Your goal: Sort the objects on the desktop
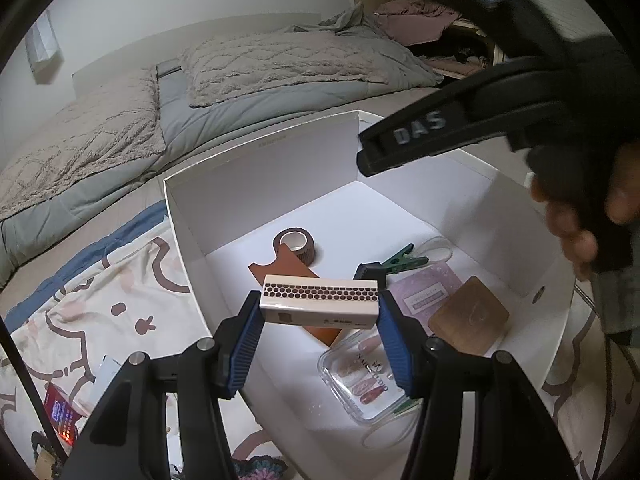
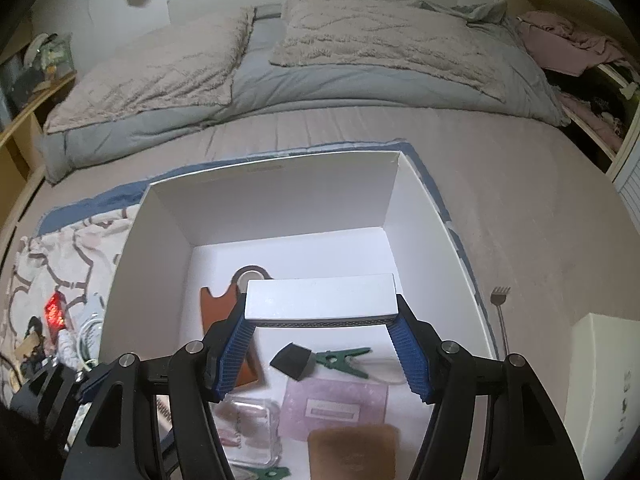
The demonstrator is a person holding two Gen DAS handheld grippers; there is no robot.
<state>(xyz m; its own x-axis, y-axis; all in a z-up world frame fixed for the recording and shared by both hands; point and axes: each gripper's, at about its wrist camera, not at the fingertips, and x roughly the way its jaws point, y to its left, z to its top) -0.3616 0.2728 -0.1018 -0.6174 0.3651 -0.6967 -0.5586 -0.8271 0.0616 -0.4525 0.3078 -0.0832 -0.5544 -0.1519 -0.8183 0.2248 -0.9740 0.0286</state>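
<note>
Matchbox-style carton (image 1: 319, 300), honeycomb strip on its upper side face, held crosswise between the blue ribbed pads of the left gripper (image 1: 319, 316). Its long axis runs left to right across the centre of the left wrist frame, spanning the jaws from pad to pad, so the jaws are clenched on its two short ends. It hangs above the floor of the white storage box (image 1: 192, 248), apparently clear of everything beneath it.

The right gripper (image 2: 322, 320) likewise clasps a flat white case (image 2: 320, 298) by its short ends; this too lies crosswise, at centre frame in the right wrist view, above the same box.

Below the two held items, on the box floor: a brown tape roll (image 1: 295, 245) toward the far wall; a brown leather tag (image 1: 288, 270) touching it; a green clip (image 1: 400, 260) at centre right; a lilac card (image 1: 430, 288); a tan square pad (image 1: 469, 316) lower right; a clear case of press-on nails (image 1: 360, 376) at lower centre.

The box stands on a patterned blanket (image 1: 100, 300) spread over the bed (image 2: 520, 220). A fork-like tool (image 2: 500, 308) lies on the bed just outside the box's right wall.

Judgement: both loads already hang over the box, so release turns on descent alone. The carton sits over the leather tag and the nail case, and may land askew on one of them.
</note>
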